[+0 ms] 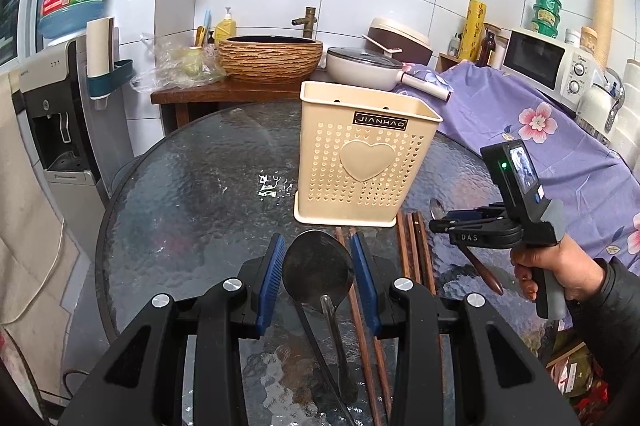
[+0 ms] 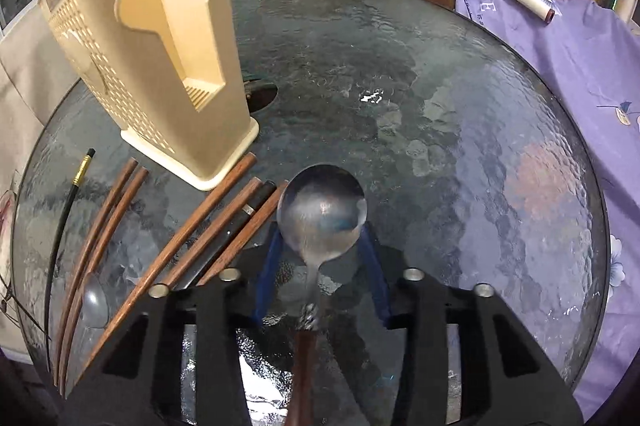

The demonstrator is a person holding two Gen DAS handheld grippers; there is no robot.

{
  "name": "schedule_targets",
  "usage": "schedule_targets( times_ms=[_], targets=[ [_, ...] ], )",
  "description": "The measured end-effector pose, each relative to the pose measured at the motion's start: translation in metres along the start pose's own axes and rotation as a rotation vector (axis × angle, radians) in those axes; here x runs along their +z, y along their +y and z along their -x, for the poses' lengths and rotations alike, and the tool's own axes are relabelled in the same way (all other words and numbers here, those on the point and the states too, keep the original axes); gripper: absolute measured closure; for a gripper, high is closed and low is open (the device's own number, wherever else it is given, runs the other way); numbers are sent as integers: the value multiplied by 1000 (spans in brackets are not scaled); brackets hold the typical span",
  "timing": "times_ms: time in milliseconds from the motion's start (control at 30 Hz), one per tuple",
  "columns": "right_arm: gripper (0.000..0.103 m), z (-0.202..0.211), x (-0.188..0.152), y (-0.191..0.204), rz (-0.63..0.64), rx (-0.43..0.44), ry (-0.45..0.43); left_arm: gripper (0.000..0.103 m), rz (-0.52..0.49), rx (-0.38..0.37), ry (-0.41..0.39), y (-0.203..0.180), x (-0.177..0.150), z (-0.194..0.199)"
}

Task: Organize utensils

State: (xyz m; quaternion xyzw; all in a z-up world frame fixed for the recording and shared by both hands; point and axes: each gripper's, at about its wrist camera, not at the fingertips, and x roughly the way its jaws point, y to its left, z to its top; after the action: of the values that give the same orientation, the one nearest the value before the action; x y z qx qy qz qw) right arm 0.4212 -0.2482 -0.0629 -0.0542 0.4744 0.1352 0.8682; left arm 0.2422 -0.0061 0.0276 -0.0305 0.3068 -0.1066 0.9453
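Note:
A beige perforated utensil holder (image 1: 366, 162) (image 2: 160, 46) stands upright on the round glass table (image 1: 192, 186). My left gripper (image 1: 318, 238) is low over the near table, shut on the bowl of a metal spoon (image 1: 318, 270); both blue pads meet the bowl's edges. My right gripper (image 1: 434, 224) (image 2: 323, 226) is to the right of the holder's base, angled down. A wooden-handled spoon (image 2: 322, 210) (image 1: 435, 207) lies along its jaws, and its pads (image 2: 276, 258) stand clear of the thin neck. Several brown chopsticks (image 2: 208, 226) (image 1: 416, 250) and a black one (image 2: 64, 210) lie by the holder.
Another grey spoon bowl (image 2: 94, 300) shows among the chopsticks at the left. A purple flowered cloth (image 1: 540, 146) covers the counter on the right, with a lidded pan (image 1: 360, 66) behind the holder. A person's hand (image 1: 552, 270) holds the right gripper. A water dispenser (image 1: 52, 114) stands at the left.

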Motion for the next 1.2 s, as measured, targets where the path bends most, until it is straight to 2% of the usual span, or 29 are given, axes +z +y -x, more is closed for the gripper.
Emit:
schedule_targets(
  times_ms=[100,233,300,333,367,500,567,733,800,833,867,1033,1200],
  targets=[
    [87,11,5,-5,-22,23,-31,69,8,-17,5,1,0,-2],
    [86,11,6,2,28,17,-5,69,4,-24,5,-3,-1,-2],
    [56,15,5,5,47,-32,-26,69,1,-23,4,-4,-1,-2],
    [35,18,4,6,49,-52,-50,69,-1,-21,3,-4,-1,-2],
    [33,20,4,7,54,-65,-76,69,-2,-20,3,-4,-1,-2],
    [33,9,8,10,72,-88,-43,69,-1,-20,2,-4,-1,-1],
    [38,1,9,7,67,-101,-22,69,-3,-20,0,-3,0,-1],
    [40,-14,15,-9,-5,-35,-4,69,-10,-20,-3,-3,1,1],
    [45,-17,19,-9,-3,-27,-5,69,-9,-20,-3,-3,1,1],
    [53,-18,20,-8,1,-23,-9,69,-9,-20,-3,-2,1,1],
    [55,-17,21,-8,1,-24,-8,69,-10,-20,-4,-3,1,1],
    [55,-16,21,-7,-11,-25,1,69,-8,-20,-4,-3,2,1],
    [56,6,16,-14,-66,15,-51,69,-9,-26,-2,-4,5,0]
  ],
)
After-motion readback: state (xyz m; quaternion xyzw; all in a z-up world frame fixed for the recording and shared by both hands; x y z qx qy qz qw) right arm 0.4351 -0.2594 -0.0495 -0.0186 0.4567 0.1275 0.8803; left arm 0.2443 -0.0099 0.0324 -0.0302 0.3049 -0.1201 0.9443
